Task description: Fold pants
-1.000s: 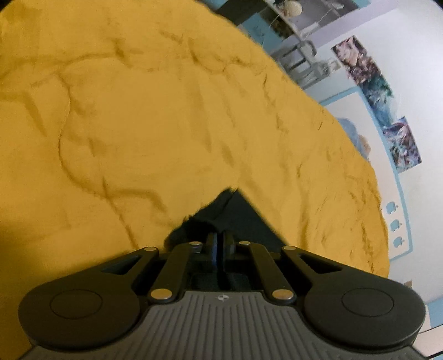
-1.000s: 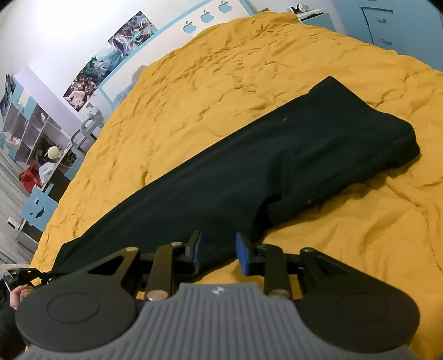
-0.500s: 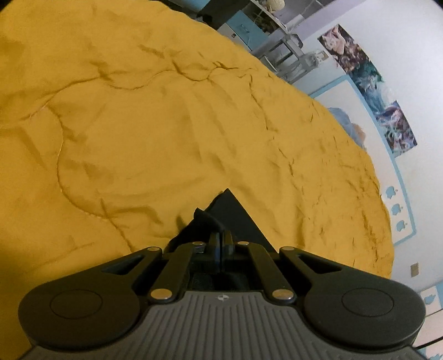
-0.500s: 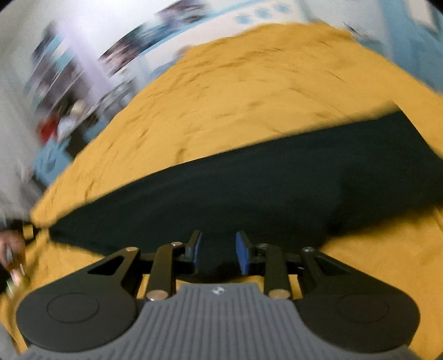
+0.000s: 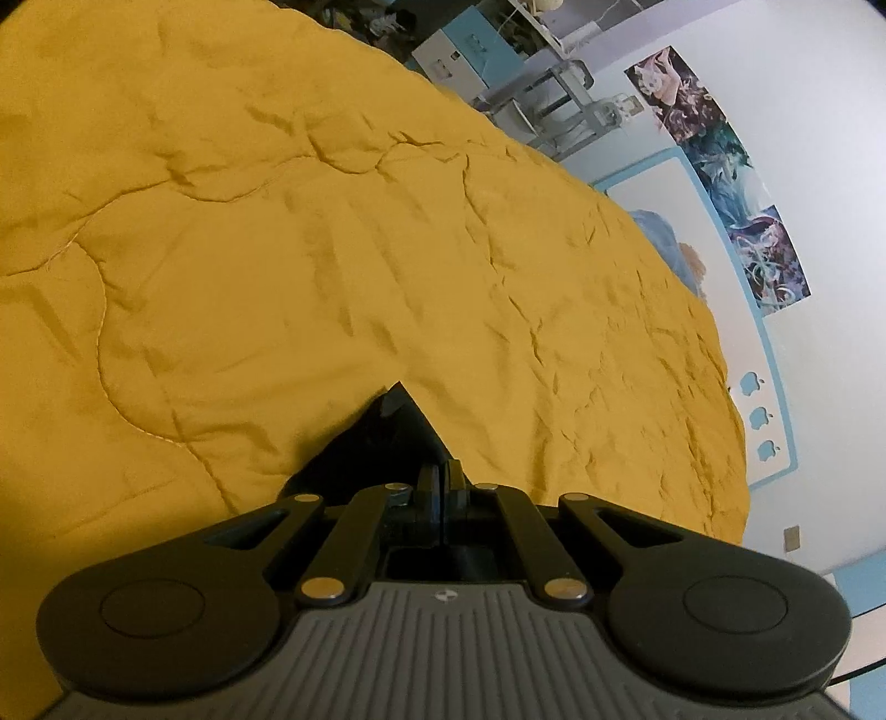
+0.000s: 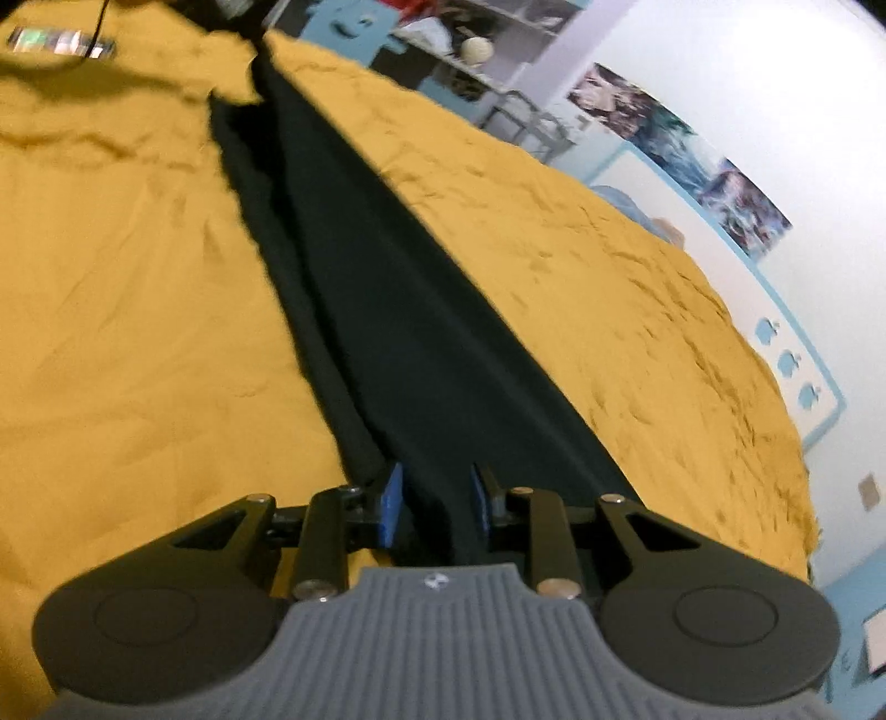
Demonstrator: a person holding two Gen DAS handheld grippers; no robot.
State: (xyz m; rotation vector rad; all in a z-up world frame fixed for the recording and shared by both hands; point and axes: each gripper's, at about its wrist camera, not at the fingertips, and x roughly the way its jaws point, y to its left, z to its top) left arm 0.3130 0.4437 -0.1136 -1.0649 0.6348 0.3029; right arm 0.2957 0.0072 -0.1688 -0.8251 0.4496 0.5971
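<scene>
The black pants (image 6: 387,310) lie stretched out lengthwise on a yellow quilt (image 6: 122,332), running from near my right gripper to the far top left. My right gripper (image 6: 434,498) is open, its blue-padded fingers on either side of the near end of the pants. In the left wrist view only a pointed black corner of the pants (image 5: 387,437) shows. My left gripper (image 5: 441,479) is shut on that corner, just above the quilt (image 5: 277,277).
The quilt covers the whole bed. A white wall with posters (image 5: 725,166) and a blue-framed panel (image 5: 775,421) runs along the far side. Shelves and a blue cabinet (image 6: 470,50) stand beyond the bed's far end.
My right gripper has swung around from the side of the pants to their end and now looks along their length. My left gripper stays shut on the corner and has shifted slightly.
</scene>
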